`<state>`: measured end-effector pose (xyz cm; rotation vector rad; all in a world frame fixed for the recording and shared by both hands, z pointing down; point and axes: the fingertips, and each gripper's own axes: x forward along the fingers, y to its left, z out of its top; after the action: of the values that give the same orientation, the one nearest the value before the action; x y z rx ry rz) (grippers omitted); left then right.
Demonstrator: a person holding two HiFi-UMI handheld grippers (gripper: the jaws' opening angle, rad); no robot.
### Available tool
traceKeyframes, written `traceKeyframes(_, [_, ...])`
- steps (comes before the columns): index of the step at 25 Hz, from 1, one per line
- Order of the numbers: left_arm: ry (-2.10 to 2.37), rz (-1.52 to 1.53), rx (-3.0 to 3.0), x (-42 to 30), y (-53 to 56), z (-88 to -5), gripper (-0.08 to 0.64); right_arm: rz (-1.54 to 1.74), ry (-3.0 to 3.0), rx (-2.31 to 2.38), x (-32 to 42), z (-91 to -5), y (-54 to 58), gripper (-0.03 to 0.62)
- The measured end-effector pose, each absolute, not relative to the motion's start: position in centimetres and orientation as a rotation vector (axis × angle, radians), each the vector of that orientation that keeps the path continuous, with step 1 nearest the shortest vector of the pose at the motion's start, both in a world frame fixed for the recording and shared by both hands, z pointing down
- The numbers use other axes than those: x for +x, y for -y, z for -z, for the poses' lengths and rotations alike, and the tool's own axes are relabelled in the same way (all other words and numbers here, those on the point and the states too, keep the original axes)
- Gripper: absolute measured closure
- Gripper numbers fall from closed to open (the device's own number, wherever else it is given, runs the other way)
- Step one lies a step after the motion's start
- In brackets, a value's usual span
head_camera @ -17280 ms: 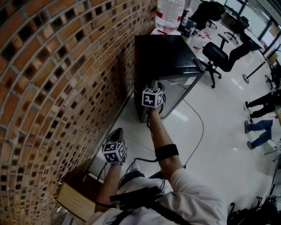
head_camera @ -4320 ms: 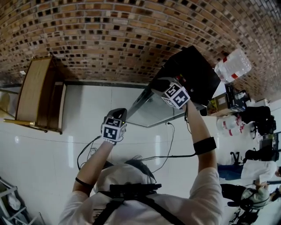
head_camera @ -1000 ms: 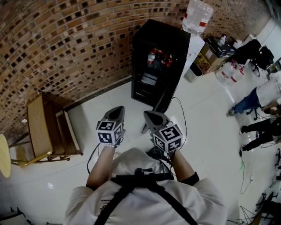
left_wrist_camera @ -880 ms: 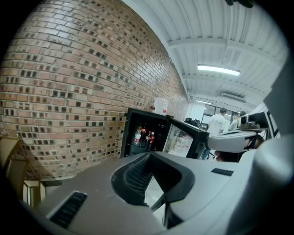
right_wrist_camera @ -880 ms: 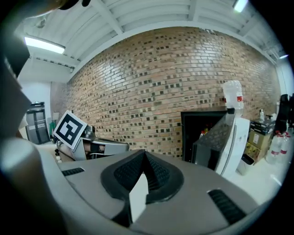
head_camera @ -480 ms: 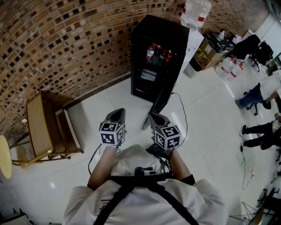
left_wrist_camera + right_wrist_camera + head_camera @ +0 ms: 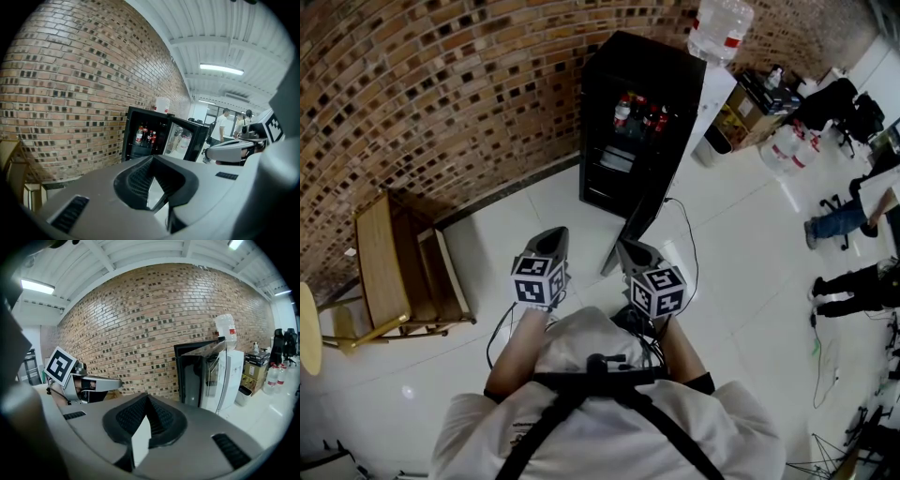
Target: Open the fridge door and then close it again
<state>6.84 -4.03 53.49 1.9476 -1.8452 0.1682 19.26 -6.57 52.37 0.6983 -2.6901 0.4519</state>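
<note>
Head view: the fridge (image 7: pixel 639 103) stands upright, its door (image 7: pixel 639 220) open toward the person. Short of it, the left gripper (image 7: pixel 551 236) and right gripper (image 7: pixel 625 247) have jaws together, empty.

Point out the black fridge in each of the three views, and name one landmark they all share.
Head view: fridge at upper centre, standing open.
Left gripper view: fridge in the middle of the picture, standing open.
Right gripper view: fridge right of centre.
Shared landmark: the brick wall behind the fridge, which shows in all three views.
</note>
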Motion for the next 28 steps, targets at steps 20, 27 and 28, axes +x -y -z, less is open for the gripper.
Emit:
traceKeyframes(20, [1.831, -0.163, 1.966, 6.97, 4.09, -53.09, 0.560, -0.457, 2.686, 0.713, 19.76, -52.27, 6.69, 0.581])
traceKeyframes(27, [1.823, -0.176, 1.981, 7.07, 4.47, -53.11, 0.560, -0.460, 2.686, 0.714, 19.70, -52.29, 7.02, 0.581])
traceKeyframes(28, [1.821, -0.171, 1.981, 7.10, 4.50, -53.16, 0.560, -0.462, 2.687, 0.715, 19.73, -52.29, 7.06, 0.581])
